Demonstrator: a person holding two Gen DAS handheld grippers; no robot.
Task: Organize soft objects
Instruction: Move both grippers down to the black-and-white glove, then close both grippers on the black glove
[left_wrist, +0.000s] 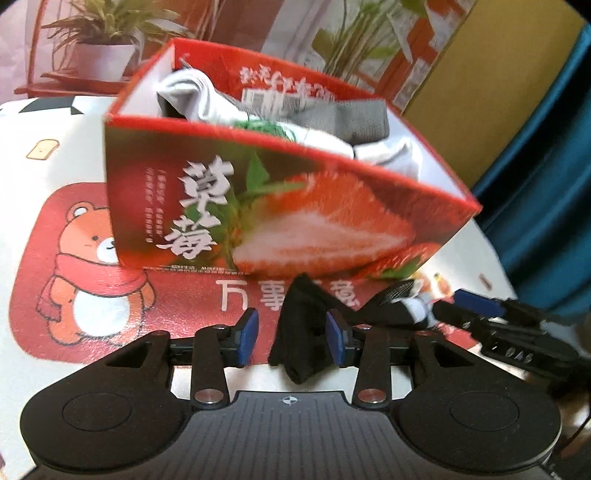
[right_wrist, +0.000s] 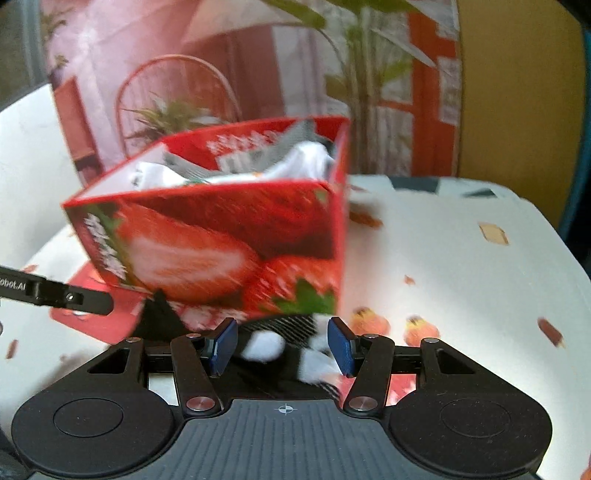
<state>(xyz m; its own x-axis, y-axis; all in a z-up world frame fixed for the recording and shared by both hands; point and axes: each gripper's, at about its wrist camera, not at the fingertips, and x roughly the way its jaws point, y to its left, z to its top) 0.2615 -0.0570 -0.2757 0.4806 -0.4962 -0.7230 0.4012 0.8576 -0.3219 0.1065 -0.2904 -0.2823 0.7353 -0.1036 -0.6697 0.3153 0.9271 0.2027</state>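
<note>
A red strawberry box (left_wrist: 258, 206) stands on the desk (right_wrist: 461, 266), partly on a red bear mat (left_wrist: 92, 258). The box is open at the top and holds soft things: white socks (left_wrist: 199, 99), a grey sock (left_wrist: 343, 118) and something green (left_wrist: 266, 127) between them.

In front of the box, on the mat and close to its lower edge, lies a black sock (left_wrist: 299, 332). Its one end stands up in a point just before the box wall. The other end has a white and striped part (right_wrist: 280, 339).

The left claw (left_wrist: 291, 338) is over the plain black end. The sock is between its blue pads (left_wrist: 248, 338), nearer to the right pad, and there is a clear gap on the left side. So the jaws are apart and not pressing the sock on both sides; whether the right pad touches the cloth I cannot tell.

The right claw (right_wrist: 282, 345) is over the white and striped end of the same sock. Its blue pads (right_wrist: 341, 347) stand apart on both sides of the cloth, with space between pad and cloth, so it grips nothing. In the left wrist view, the right claw comes in from the right side, near the sock.

Behind the desk there is a backdrop with plants (left_wrist: 99, 40), but the pictures are blurred there.
</note>
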